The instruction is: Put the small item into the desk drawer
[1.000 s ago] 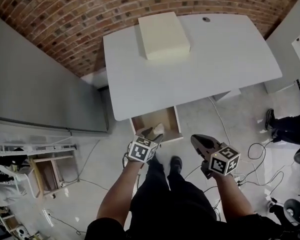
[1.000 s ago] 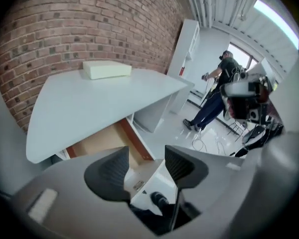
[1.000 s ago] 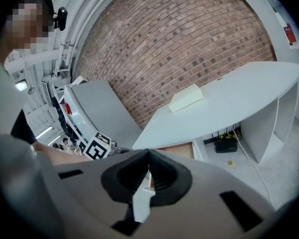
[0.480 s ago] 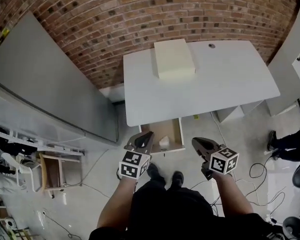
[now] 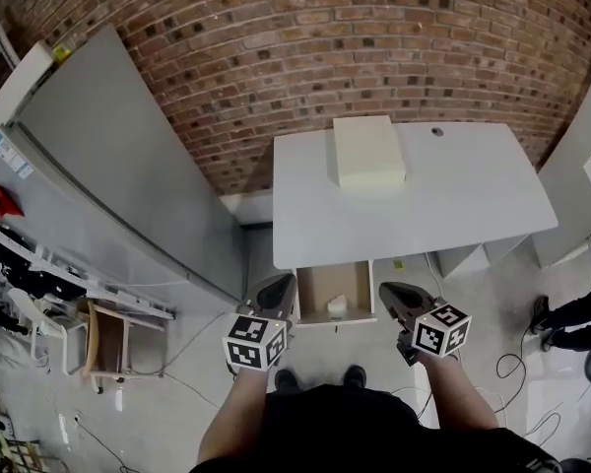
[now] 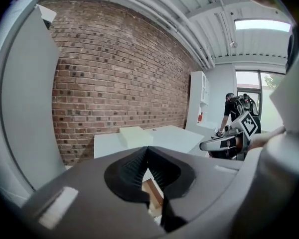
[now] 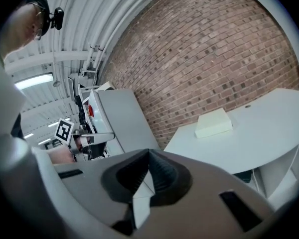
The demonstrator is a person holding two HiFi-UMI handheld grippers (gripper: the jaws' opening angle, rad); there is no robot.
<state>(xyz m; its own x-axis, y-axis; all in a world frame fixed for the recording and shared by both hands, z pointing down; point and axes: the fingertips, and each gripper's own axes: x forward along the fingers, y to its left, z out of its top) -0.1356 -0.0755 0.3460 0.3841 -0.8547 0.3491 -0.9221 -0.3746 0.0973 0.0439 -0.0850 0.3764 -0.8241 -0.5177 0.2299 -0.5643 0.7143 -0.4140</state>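
The small white item (image 5: pixel 337 305) lies inside the open wooden drawer (image 5: pixel 302 294) under the white desk (image 5: pixel 453 205). My left gripper (image 5: pixel 279 286) hangs just left of the drawer front, apart from the item, its jaws shut with nothing between them. In the left gripper view the shut left gripper (image 6: pixel 147 151) points over the drawer's wood (image 6: pixel 153 193) toward the desk (image 6: pixel 174 136). My right gripper (image 5: pixel 389 292) hangs just right of the drawer, shut and empty. The right gripper view shows the shut right gripper (image 7: pixel 149 153) aimed at the desk (image 7: pixel 254 138).
A cream box (image 5: pixel 368 152) rests on the desk's far side against the brick wall. A tall grey panel (image 5: pixel 118 185) stands to the left, with a wooden stool (image 5: pixel 103 348) below it. A person's legs (image 5: pixel 571 318) and floor cables are at the right.
The left gripper let go of the small item into the drawer, drew back to the left of it and shut. The right gripper has stayed shut. The head view pulled back from the desk.
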